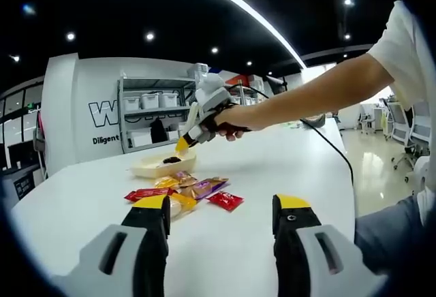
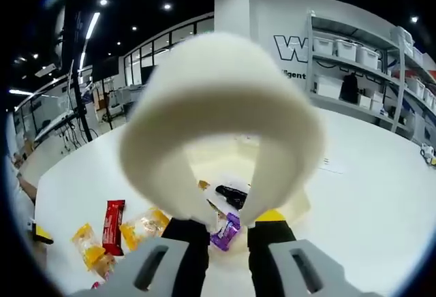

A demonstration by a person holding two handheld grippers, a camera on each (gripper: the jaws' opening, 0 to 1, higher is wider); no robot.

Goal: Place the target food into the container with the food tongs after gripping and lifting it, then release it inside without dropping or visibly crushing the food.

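While right claw (image 1: pixel 204 110) pinches tongs (image 2: pixel 225 113) (tips toward container (image 1: pixel 160 165)) | left claw (image 1: pixel 221 205) spread, hovering.

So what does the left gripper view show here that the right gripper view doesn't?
Left gripper view: the person's arm reaching across, holding the right gripper above the cream container; a black cable on the table; the open left gripper in front. Right gripper view: a close look at the looped end of the white tongs, clamped between the right gripper's jaws. Shared: the white table, the container with a dark item inside, a red packet among the snacks, and the shelf of bins.
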